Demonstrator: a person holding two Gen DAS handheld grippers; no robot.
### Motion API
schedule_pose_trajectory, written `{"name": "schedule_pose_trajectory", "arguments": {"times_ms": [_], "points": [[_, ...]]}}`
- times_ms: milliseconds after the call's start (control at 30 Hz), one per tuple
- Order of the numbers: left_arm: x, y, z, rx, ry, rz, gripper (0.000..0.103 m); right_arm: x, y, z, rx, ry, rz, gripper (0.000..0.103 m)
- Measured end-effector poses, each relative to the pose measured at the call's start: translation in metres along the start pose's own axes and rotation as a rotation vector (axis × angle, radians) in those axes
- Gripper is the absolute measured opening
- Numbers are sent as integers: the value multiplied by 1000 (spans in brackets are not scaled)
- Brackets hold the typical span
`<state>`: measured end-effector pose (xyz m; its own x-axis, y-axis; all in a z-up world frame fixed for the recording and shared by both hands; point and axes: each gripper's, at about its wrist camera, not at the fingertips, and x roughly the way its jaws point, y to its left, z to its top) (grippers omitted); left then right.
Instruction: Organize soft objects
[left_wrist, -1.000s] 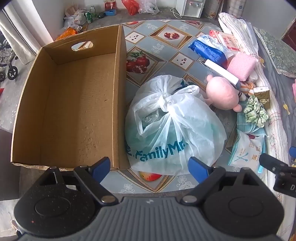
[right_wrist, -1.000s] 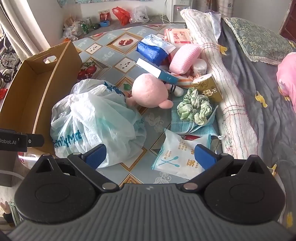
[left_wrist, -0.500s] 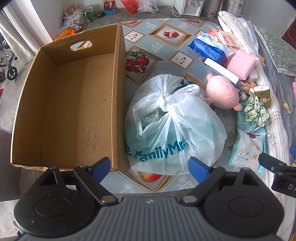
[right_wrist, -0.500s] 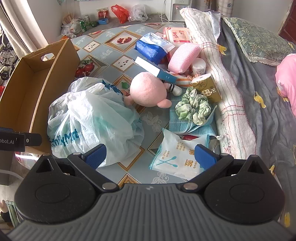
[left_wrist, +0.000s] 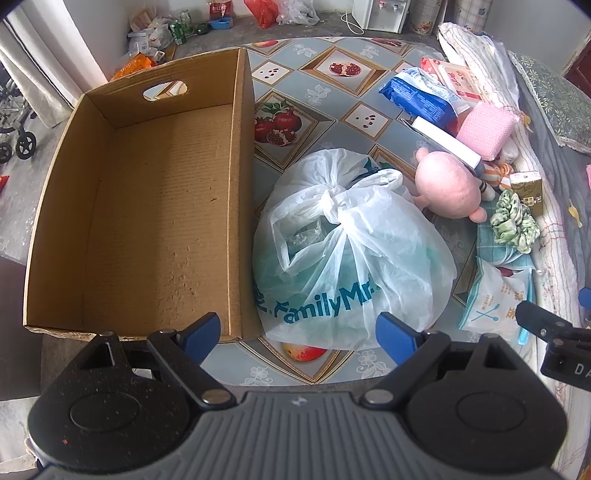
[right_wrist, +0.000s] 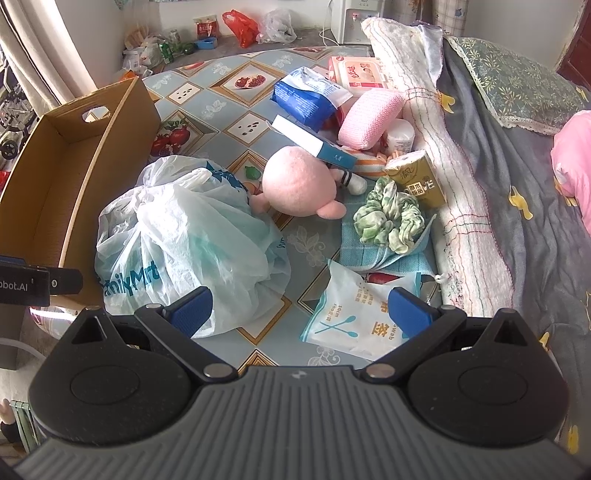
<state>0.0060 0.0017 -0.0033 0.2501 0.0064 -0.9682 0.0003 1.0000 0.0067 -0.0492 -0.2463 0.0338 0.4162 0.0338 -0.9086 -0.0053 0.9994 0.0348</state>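
1. Left gripper and right gripper hover with jaws apart, holding nothing.
2. Tied bag touches the box wall.
3. Pink plush lies just beside the bag, among clutter.
4. Box floor is bare.

left gripper fingers spread, right gripper likewise
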Motion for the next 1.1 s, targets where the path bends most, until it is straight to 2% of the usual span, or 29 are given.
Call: {"name": "schedule_pose_trajectory", "arguments": {"times_ms": [1100], "points": [[-1,1,-1,1,-1,1,92,-1,1,-4,-6,-1,2,102]]}}
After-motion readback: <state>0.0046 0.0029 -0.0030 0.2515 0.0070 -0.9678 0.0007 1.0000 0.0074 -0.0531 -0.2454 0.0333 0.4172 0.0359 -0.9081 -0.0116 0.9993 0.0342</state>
